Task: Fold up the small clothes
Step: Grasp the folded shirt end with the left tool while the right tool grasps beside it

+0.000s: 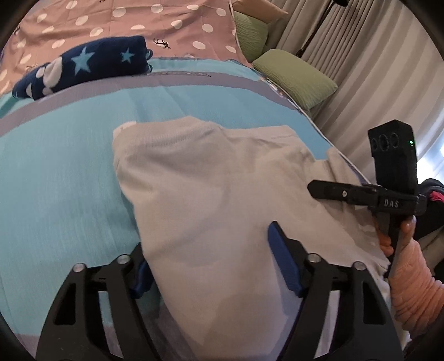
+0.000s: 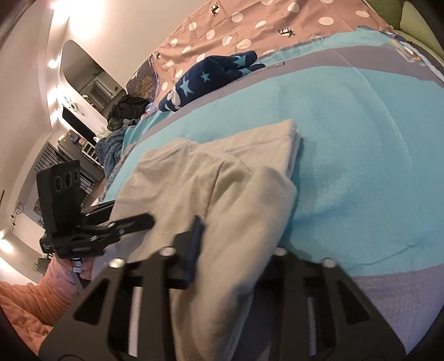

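Left hand-held gripper (image 1: 211, 261) has its blue-padded fingers spread wide on either side of a pale grey garment (image 1: 222, 188), whose cloth runs between them; whether they actually pinch it cannot be told. Right hand-held gripper (image 2: 236, 250) likewise straddles a raised fold of the same grey garment (image 2: 222, 194), one blue pad visible on the cloth's left and the other side hidden beneath the fabric, so its grip cannot be told either. Seen from the left wrist view, the right device carries the white letters "DAS" on its black body, with a small green light on the upright camera block above it, and a hand in a peach sleeve (image 1: 410, 280) holds it. The garment lies partly folded on the bed, on a turquoise blanket (image 1: 55, 180) with grey-lilac bands. Farther along the bed, a folded navy cloth with light blue stars (image 1: 83, 69) rests at the seam where the blanket meets a dusty pink sheet with white dots (image 1: 138, 22) and small dark animal prints. Green pillows (image 1: 294, 77) sit near the bed's far corner, beside pale pleated curtains (image 1: 360, 69). In the right wrist view, the room beyond shows a rounded mirror (image 2: 86, 75), bright wall lights, and a dark cluttered dresser (image 2: 72, 138).
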Demonstrator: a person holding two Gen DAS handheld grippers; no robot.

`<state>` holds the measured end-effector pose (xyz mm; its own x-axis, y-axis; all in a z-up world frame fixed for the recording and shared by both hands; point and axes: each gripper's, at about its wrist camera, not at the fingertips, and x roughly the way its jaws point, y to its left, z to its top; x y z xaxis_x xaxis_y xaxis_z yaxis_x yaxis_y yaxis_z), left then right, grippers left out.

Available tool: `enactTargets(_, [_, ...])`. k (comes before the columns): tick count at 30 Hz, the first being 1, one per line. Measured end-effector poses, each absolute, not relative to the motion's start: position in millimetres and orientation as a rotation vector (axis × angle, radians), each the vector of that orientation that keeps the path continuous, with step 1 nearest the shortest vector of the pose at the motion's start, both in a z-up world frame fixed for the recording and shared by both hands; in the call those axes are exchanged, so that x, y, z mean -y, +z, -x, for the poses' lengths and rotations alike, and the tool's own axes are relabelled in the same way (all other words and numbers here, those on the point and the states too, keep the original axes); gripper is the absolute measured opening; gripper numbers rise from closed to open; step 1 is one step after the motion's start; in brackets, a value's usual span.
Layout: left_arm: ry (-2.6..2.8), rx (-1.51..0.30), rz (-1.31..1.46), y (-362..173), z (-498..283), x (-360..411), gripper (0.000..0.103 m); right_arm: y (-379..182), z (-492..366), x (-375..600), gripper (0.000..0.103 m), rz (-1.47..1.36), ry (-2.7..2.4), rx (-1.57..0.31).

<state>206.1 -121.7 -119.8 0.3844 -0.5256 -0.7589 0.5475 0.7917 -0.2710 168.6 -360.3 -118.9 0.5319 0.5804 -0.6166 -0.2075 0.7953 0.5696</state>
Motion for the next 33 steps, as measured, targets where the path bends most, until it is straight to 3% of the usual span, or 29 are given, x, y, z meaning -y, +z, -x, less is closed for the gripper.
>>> enactTargets(4, [-0.635, -0.936, -0.049, -112.5, -207.6, 123.1, 0.037, -87.6, -146.4, 337.4, 0.018, -0.266, 0.394, -0.806])
enactTargets(7, [-0.601, -0.865, -0.103, -96.5, -195.6, 127.3, 0.025, -53.8, -125.0, 331.4, 0.017, -0.189, 0.364, -0.704])
enactTargets(15, [-0.678, -0.664, -0.066, -12.8, -173.3, 144.2, 0.022, 42.6, -93.4, 371.5, 0.017, -0.109, 0.157, -0.471])
enactTargets(20, [-0.733, -0.551, -0.103, 41.7, -185.2, 189.1, 0.021, 83.7, -130.6, 409.8, 0.017, -0.111, 0.055, -0.419])
enactTargets(27, [-0.687, -0.513, -0.154, 83.2, -256.2, 243.1, 0.021, 99.3, -243.9, 449.6, 0.017, -0.103, -0.034, -0.466])
enactTargets(33, [-0.605, -0.558, -0.180, 79.7, -343.9, 279.4, 0.021, 73.2, -353.9, 466.0, 0.017, -0.193, -0.088, -0.544])
